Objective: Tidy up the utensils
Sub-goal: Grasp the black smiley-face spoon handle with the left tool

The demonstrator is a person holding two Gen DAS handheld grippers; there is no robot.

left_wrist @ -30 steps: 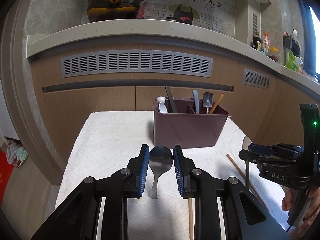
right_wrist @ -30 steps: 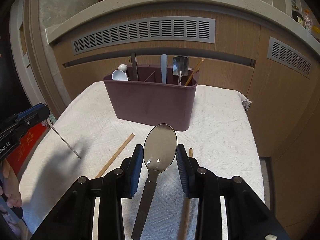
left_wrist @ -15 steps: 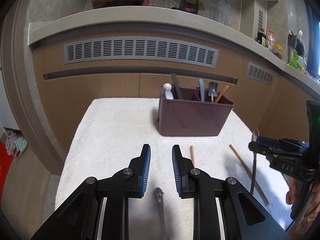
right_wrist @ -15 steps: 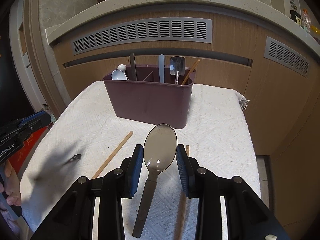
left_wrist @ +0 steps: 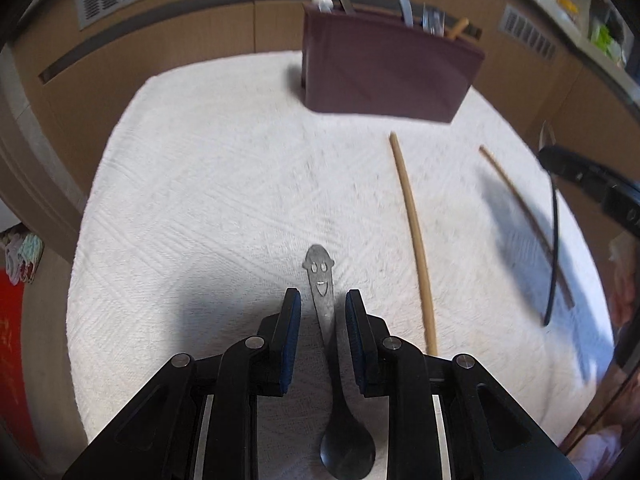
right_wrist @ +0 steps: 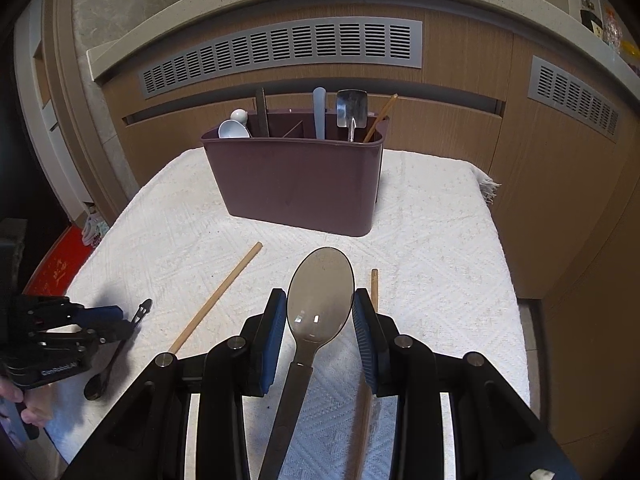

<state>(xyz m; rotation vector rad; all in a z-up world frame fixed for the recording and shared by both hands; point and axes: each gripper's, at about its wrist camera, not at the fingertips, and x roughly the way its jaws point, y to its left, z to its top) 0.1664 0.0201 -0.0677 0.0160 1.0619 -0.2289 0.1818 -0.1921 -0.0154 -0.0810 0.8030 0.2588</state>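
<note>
A maroon utensil caddy (right_wrist: pixel 296 184) stands at the back of the white cloth (right_wrist: pixel 432 240) and also shows in the left wrist view (left_wrist: pixel 384 72). My left gripper (left_wrist: pixel 319 312) is open, low over a small metal spoon with a smiley-face handle (left_wrist: pixel 320 280) that lies on the cloth between its fingers; the same spoon shows in the right wrist view (right_wrist: pixel 116 352). My right gripper (right_wrist: pixel 320 320) is shut on a large grey spoon (right_wrist: pixel 320 292), bowl pointing forward, above the cloth. Two wooden chopsticks (left_wrist: pixel 412 232) (left_wrist: pixel 524 224) lie on the cloth.
The caddy holds a white spoon (right_wrist: pixel 234 128), a dark handle, a pale handle, a metal scoop (right_wrist: pixel 352 108) and a chopstick. Wooden cabinets with grey vents (right_wrist: pixel 280 52) stand behind the table. The cloth's right edge (right_wrist: pixel 508 280) drops to the floor.
The small spoon has left my left gripper and lies on the cloth, handle forward. My left gripper has tilted down and lowered over it. My right gripper holds the grey spoon steady.
</note>
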